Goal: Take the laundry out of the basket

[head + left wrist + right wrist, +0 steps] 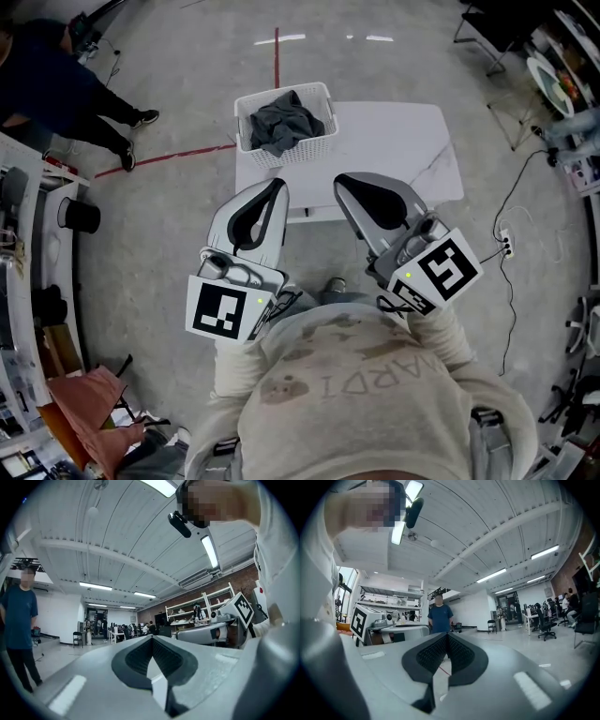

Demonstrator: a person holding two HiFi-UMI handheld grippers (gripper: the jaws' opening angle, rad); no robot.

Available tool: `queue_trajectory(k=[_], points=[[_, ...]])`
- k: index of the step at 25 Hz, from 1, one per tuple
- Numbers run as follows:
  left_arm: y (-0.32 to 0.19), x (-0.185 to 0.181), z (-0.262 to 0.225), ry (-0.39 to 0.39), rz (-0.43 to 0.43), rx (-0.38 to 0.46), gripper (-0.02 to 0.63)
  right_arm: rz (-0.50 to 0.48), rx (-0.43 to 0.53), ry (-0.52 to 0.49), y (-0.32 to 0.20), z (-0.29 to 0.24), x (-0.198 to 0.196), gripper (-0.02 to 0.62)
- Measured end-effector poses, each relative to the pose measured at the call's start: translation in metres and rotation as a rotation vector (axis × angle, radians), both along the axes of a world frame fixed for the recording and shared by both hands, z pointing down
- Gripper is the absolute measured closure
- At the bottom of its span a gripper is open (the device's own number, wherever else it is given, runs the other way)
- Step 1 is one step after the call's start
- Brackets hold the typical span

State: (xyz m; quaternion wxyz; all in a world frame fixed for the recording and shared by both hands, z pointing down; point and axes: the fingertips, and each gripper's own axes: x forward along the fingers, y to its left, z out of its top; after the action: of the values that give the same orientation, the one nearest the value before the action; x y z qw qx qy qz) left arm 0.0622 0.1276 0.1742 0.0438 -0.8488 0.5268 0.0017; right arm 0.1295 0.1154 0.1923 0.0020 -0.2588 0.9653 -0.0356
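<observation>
Concrete floor (pixel 169 197) surrounds a white table (pixel 403 150), and the white slatted basket (pixel 314 148) stands on its far left corner, close to both edges. Inside it lies the laundry (pixel 281 122), a crumpled grey heap that rises to about rim height and leans toward the basket's left side.

Both grippers are well short of it, held up near the person's chest on the near side of the table. The left gripper (pixel 151 637) has its jaws closed tip to tip with nothing between them. The right gripper (pixel 446 634) is the same, closed and empty. From the head view the basket lies ahead of the left gripper (pixel 277 187) and ahead and to the left of the right gripper (pixel 345 183).

The likeliest trouble is the basket itself. It looks light and sits at the corner, so a pull on cloth that snags the slats could drag or tip it off the edge. Jaws that reach in without opening first would only shove the heap down (neither has room for cloth as it stands). A bystander (pixel 56 89) stands far off to the left.
</observation>
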Motion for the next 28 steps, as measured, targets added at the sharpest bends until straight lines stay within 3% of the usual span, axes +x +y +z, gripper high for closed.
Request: queue_trajectory(k=[11,20,28], points=[[-0.058,-0.005,0.018,-0.028,-0.063,-0.056,0.606,-0.055,-0.045,-0.002,-0.057,0.026,-0.003,0.569],[-0.137,-0.041,0.027,-0.006,-0.071,-0.073,0.606,-0.010,-0.067,0.021,-0.134,0.032,-0.017,0.569],[-0.216,-0.077,0.029,-0.013,-0.042,-0.091,0.606,0.006,-0.093,0.034,-0.210,0.036,-0.051,0.569]])
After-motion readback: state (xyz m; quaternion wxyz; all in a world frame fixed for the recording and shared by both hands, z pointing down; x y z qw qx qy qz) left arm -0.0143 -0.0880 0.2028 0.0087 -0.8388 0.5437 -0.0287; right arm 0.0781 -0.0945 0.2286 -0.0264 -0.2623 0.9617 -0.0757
